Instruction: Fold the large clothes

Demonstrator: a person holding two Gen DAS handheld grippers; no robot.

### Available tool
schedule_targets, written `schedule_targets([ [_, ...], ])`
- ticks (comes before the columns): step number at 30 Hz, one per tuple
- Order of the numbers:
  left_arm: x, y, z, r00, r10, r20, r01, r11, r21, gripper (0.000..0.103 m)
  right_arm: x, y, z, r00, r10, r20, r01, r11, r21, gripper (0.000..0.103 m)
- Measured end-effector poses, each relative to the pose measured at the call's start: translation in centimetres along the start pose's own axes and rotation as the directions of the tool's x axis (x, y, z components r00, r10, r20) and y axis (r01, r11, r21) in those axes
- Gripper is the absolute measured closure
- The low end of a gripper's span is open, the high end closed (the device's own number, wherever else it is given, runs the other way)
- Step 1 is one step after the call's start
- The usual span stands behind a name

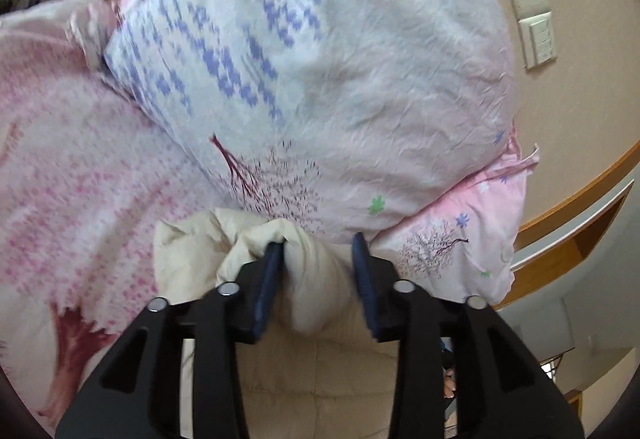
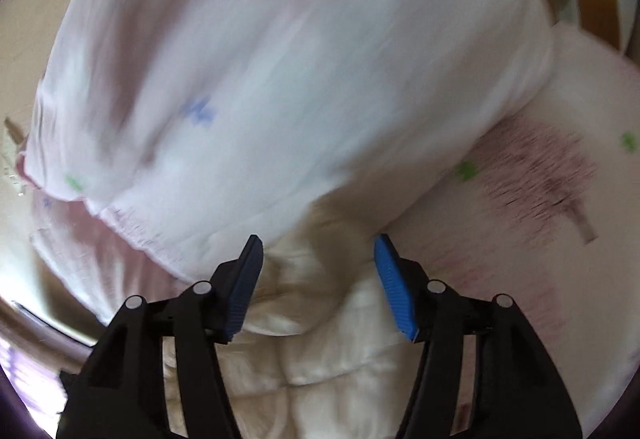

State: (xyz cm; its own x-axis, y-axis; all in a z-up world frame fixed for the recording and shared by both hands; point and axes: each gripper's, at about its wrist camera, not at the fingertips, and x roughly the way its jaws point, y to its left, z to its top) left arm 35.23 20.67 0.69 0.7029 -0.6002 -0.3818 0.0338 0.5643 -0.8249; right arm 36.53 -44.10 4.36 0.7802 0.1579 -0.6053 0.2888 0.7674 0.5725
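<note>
**Folding barely begun: cream garment gripped, still bunched**

Fabric of the cream quilted garment [image 1: 308, 279] bulges between the left gripper [image 1: 318, 259] pads, which look clenched on a bunched fold. Right gripper [image 2: 318, 259] hangs spread apart above the same garment [image 2: 320, 319], holding nothing. Just beyond both tips lies a flower-print pillow [image 1: 340, 59] on pink bedding [image 1: 80, 159]. No neat fold shows; I'd judge nearly all the folding remains.
</note>
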Motion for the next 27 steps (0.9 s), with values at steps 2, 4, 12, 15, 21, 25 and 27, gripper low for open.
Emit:
schedule_targets([
  [2,-1.3,-0.2,0.1,0.998,0.049,0.032,-0.050,0.998,0.036,0.045,-0.7,-0.6,-0.1,0.999,-0.039,0.010,0.040,0.998,-0.040,0.044],
  [4,-1.8,-0.2,0.2,0.995,0.093,0.036,-0.095,0.993,0.070,0.045,-0.8,-0.9,-0.5,0.998,-0.057,-0.024,0.055,0.994,-0.091,0.043],
  [12,0.7,0.0,-1.9,0.968,0.237,-0.081,-0.220,0.959,0.177,0.046,2.3,-0.3,-3.2,0.983,-0.073,-0.168,0.048,0.987,-0.151,0.092],
  [15,1.8,-0.3,-2.5,0.958,0.272,-0.095,-0.249,0.947,0.202,0.046,2.5,-0.3,-3.6,0.982,-0.144,-0.126,0.127,0.983,-0.134,0.094],
  [21,2.3,0.0,-3.2,0.946,0.302,-0.116,-0.275,0.939,0.208,0.046,2.7,0.7,-5.0,0.964,-0.194,-0.181,0.164,0.972,-0.170,0.068],
  [25,1.3,0.3,-3.7,0.951,0.286,-0.118,-0.260,0.945,0.197,0.062,0.5,0.7,-6.1,0.974,-0.148,-0.173,0.121,0.981,-0.154,0.054],
  [27,1.2,0.1,-4.0,0.950,0.292,-0.108,-0.265,0.940,0.214,0.075,0.6,0.7,-6.8,0.971,-0.135,-0.198,0.102,0.980,-0.171,0.088],
])
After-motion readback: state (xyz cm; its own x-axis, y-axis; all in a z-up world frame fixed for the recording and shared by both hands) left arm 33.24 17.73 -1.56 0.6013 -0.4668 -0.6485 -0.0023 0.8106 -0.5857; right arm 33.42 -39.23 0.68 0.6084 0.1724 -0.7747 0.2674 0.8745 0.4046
